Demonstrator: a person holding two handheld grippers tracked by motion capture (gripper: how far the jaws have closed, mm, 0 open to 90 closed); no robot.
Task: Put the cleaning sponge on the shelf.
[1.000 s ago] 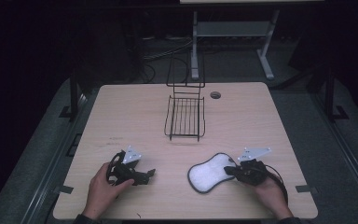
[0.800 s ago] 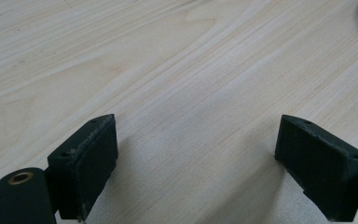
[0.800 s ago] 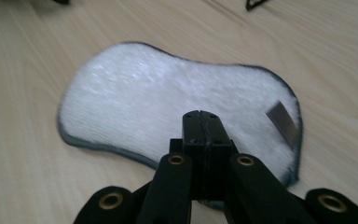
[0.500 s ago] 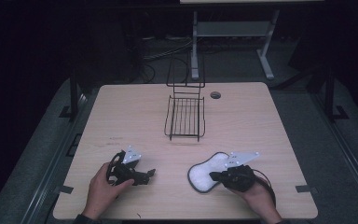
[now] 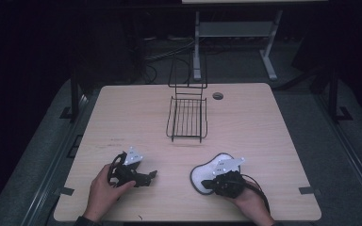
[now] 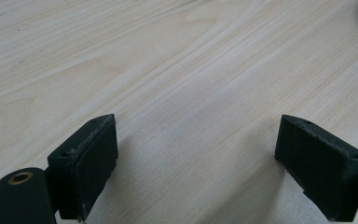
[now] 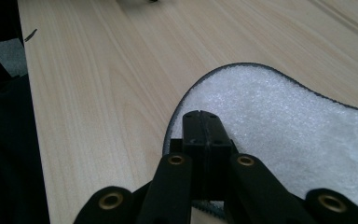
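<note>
— Two grippers, both low in the high view. How do we stand with the edges?

— We see the left gripper (image 5: 152, 175) at lower left on the counter (image 5: 264, 127), near the bottom edge. Its jaws stand wide apart with nothing between them; in the left gripper view (image 6: 196, 158) bare wood grain lies in the gap.

— And the right gripper?

— At lower centre-right, the right gripper (image 5: 206, 184) sits over the lower part of the white pad (image 5: 206, 170). In the right gripper view (image 7: 205, 128) its jaws are pressed together above the pad's (image 7: 279, 116) dark-trimmed left edge; we cannot tell whether they pinch that edge or merely rest over it. That pad lies flat, close to the counter's bottom edge.

— Open room?

— Broad bare wood spreads to the left and right of the black wire basket (image 5: 187, 120), which stands at upper centre. A small round hole (image 5: 218, 96) lies just to its upper right, near the far edge.

— Any writing?

— We can read none; only faint marks on the wood.
</note>
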